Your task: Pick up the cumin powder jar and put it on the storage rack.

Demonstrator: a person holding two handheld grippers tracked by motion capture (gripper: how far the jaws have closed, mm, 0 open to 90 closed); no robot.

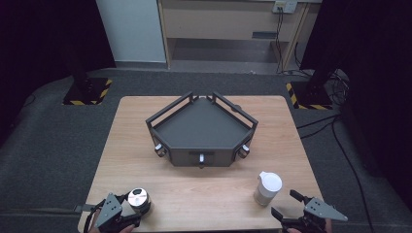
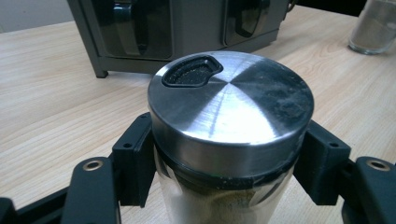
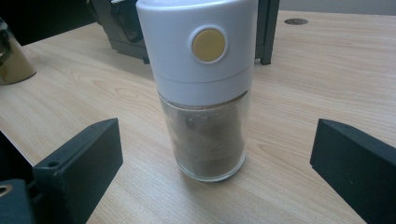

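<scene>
A glass jar with a brushed steel lid (image 1: 139,198) stands at the table's near left corner. My left gripper (image 1: 138,209) is shut on it, and in the left gripper view the pads (image 2: 135,161) press on the glass just under the steel lid (image 2: 231,107). Near the right front stands a glass shaker with a white cap (image 1: 267,188) and brown powder inside. My right gripper (image 1: 283,202) is open just in front of it. In the right gripper view the white-capped shaker (image 3: 205,84) stands between the two spread jaws and a little beyond them, touching neither.
A dark grey angular rack (image 1: 160,116) with low rails and round knobs on its front sits mid-table, beyond both jars. The wooden table top (image 1: 204,194) lies bare between the jars. Black stands and cables are on the floor behind.
</scene>
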